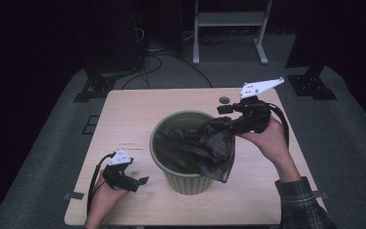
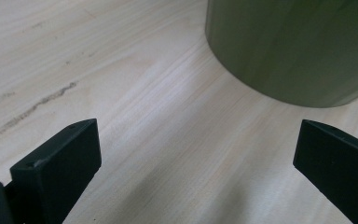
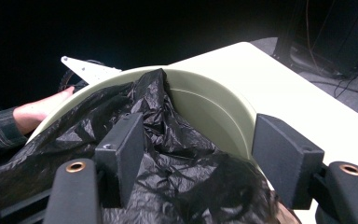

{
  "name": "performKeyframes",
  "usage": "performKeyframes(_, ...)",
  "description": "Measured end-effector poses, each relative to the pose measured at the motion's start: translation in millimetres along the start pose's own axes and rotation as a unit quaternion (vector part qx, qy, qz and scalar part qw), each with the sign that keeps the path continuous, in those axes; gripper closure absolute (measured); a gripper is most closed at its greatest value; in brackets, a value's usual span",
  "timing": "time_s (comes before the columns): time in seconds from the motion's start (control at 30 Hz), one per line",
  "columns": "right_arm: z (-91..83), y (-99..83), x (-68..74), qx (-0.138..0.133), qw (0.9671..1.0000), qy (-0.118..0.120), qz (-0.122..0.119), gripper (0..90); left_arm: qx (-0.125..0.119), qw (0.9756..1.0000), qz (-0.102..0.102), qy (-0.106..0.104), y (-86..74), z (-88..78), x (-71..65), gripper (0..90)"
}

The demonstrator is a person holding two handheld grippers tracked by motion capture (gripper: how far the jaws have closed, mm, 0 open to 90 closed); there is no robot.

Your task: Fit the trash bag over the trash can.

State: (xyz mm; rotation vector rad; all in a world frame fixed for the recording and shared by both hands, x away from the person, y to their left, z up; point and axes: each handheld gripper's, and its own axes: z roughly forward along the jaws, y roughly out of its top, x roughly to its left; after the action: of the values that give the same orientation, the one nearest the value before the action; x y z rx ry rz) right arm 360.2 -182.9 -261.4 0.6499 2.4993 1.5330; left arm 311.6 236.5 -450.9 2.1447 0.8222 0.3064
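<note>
Right tongs (image 3: 198,161), lower frame: jaws apart, crumpled black bag (image 3: 168,158) between them but unpressed. Green bin (image 3: 214,107) curves across centre, bag draped over its rim. Pale desk (image 3: 279,79) at right; hand (image 3: 39,109) at left edge.

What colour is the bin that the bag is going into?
Pale green; the bin shows best in the high view, with the black bag draped inside.

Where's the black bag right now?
The black bag sits in the green bin mid-table in the high view, draped over its rim nearest the right gripper.
</note>
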Motion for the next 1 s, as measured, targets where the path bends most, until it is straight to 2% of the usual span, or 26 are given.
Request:
performKeyframes(0.17, -7.1, -4.3, -1.3, -0.008, 1.0, 0.002, 0.005, 29.9, -0.02, 0.9997, 0.005, -0.011, 8.5, -15.4, -0.8, 6.2)
performKeyframes(0.3, -10.9, -7.1, -3.1, -0.016, 0.9998, 0.003, 0.012, 27.1, -0.03, 0.9991, 0.013, -0.027, 16.2, -25.8, -2.4, 13.6)
performKeyframes(0.5, -14.6, -8.4, -4.8, -0.017, 0.9998, -0.003, 0.012, 27.1, -0.049, 0.9971, 0.027, -0.052, 34.2, -43.9, -5.9, 30.6)
performKeyframes(0.6, -15.8, -8.7, -5.0, -0.016, 0.9998, -0.003, 0.013, 27.1, -0.058, 0.9957, 0.026, -0.067, 42.3, -52.9, -5.8, 38.4)
performKeyframes(0.77, -16.8, -8.1, -4.6, -0.016, 0.9998, -0.008, 0.012, 27.1, -0.064, 0.9938, 0.038, -0.083, 57.7, -65.5, -10.7, 51.6)
performKeyframes(0.9, -16.6, -8.0, -5.3, -0.015, 0.9997, -0.009, 0.015, 27.1, -0.072, 0.9918, 0.049, -0.094, 77.7, -78.1, -18.2, 63.3)
performKeyframes(1.0, -15.9, -8.3, -5.6, -0.012, 0.9998, -0.01, 0.013, 27.2, -0.073, 0.9907, 0.057, -0.1, 89.6, -84.6, -21.8, 75.8)
